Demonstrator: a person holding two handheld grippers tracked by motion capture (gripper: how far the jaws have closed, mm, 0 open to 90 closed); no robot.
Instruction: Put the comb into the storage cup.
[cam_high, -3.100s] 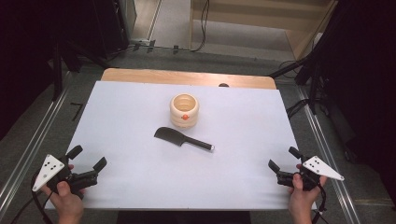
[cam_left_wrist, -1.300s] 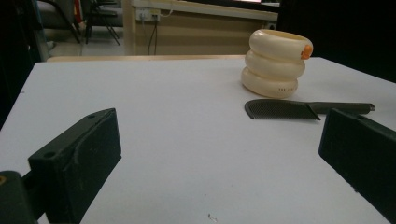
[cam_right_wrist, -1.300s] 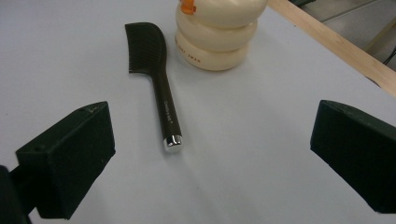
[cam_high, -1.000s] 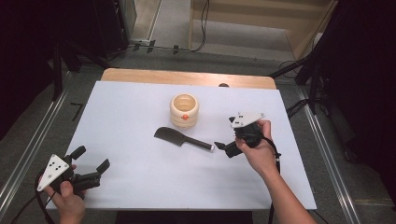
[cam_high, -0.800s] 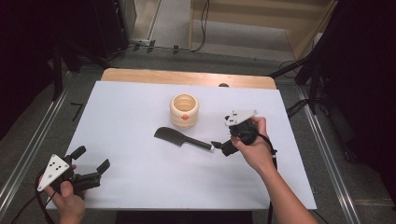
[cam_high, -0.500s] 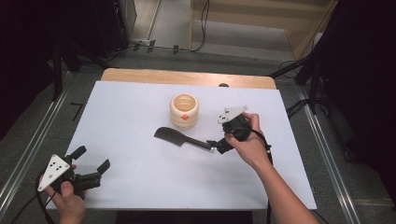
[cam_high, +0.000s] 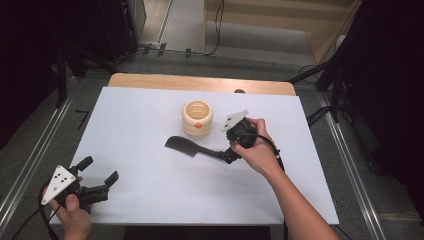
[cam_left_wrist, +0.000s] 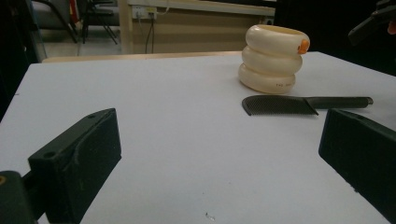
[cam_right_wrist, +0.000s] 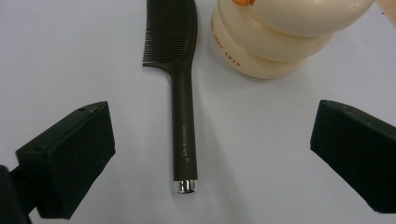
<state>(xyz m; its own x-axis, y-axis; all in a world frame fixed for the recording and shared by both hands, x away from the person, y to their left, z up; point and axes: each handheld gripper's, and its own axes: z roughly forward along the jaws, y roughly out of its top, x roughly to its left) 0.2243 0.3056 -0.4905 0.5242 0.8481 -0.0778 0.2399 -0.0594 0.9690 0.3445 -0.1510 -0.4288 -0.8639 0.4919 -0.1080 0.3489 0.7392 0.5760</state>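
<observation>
A black comb (cam_high: 192, 149) lies flat on the white table near its middle, handle pointing right. In the right gripper view the comb (cam_right_wrist: 180, 84) runs up between the jaws, its silver-capped handle end nearest. My right gripper (cam_high: 227, 155) hovers open over that handle end; the right gripper (cam_right_wrist: 212, 158) has nothing in it. A cream ribbed cup (cam_high: 197, 118) with an orange dot stands just behind the comb; the cup (cam_right_wrist: 280, 32) sits at the upper right. My left gripper (cam_high: 97, 176) is open near the front left edge. From there I see the comb (cam_left_wrist: 299, 103) and the cup (cam_left_wrist: 273, 58).
The white table top (cam_high: 140, 120) ends in a wooden strip (cam_high: 200, 82) at the back. Metal rails run along both sides. Dark equipment and cables stand beyond the table.
My right gripper has moved from the front right corner toward the middle and now sits over the comb's handle end. The left gripper has barely shifted. Comb and cup have not moved.
</observation>
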